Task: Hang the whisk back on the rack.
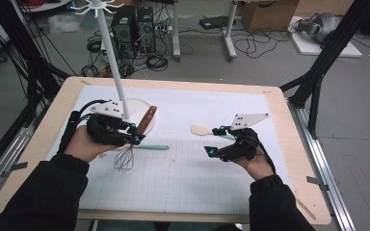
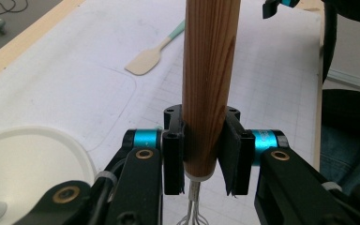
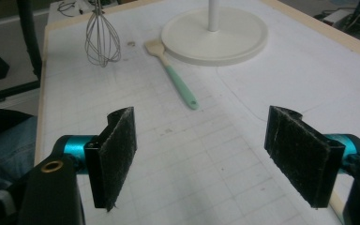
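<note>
Left tongs: we see the left gripper clamped on the wooden handle of the whisk; in its own view the two black jaws press flat on either side of the handle, close to its lower end where the metal collar starts.
Whisk: we see it held off the mat, the handle tilted up and away toward the stand, the wire loops hanging down toward the person.
Right tongs: we find the right gripper wide open, its padded jaws well apart with bare mat between them, touching nothing.
Spatula: we spot a spatula with a cream blade and mint handle lying flat on the mat; in the high view one cream blade lies just beside the right gripper.
Mint handle: we also see a mint handle on the mat just beside the left gripper.
Stand: we see the round white base near the left gripper, its pole rising to hooks at the top.
Table: we note a white gridded mat on a wooden tabletop.
Hands: we see gloved hands and dark sleeves behind both grippers.
</note>
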Motion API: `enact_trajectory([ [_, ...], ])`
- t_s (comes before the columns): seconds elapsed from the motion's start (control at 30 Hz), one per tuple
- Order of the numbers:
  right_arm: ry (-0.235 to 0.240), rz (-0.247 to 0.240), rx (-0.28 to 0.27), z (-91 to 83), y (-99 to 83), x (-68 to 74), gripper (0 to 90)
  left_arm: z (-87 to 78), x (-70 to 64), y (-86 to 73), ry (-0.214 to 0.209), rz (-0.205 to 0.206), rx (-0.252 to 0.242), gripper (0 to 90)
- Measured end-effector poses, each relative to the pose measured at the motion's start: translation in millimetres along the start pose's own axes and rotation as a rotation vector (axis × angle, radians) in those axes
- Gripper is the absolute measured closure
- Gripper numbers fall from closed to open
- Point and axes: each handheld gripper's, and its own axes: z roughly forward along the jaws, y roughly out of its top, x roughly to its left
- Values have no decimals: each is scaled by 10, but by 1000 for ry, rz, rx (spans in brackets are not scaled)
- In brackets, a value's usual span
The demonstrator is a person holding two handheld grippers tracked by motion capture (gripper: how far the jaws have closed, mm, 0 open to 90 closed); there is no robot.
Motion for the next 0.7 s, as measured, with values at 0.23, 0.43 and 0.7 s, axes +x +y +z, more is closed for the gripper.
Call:
enact_trajectory([
  [0.23, -7, 25, 11, -56, -122, -10, 240, -77, 27, -4, 8, -14, -18, 727],
  [0.43, -22, 37, 17, -89, -228, -22, 237, -121, 42, -8, 8, -15, -37, 727],
  [0.7, -40, 38, 9, -120, -299, -28, 232, -192, 105, 12, 23, -31, -64, 727],
])
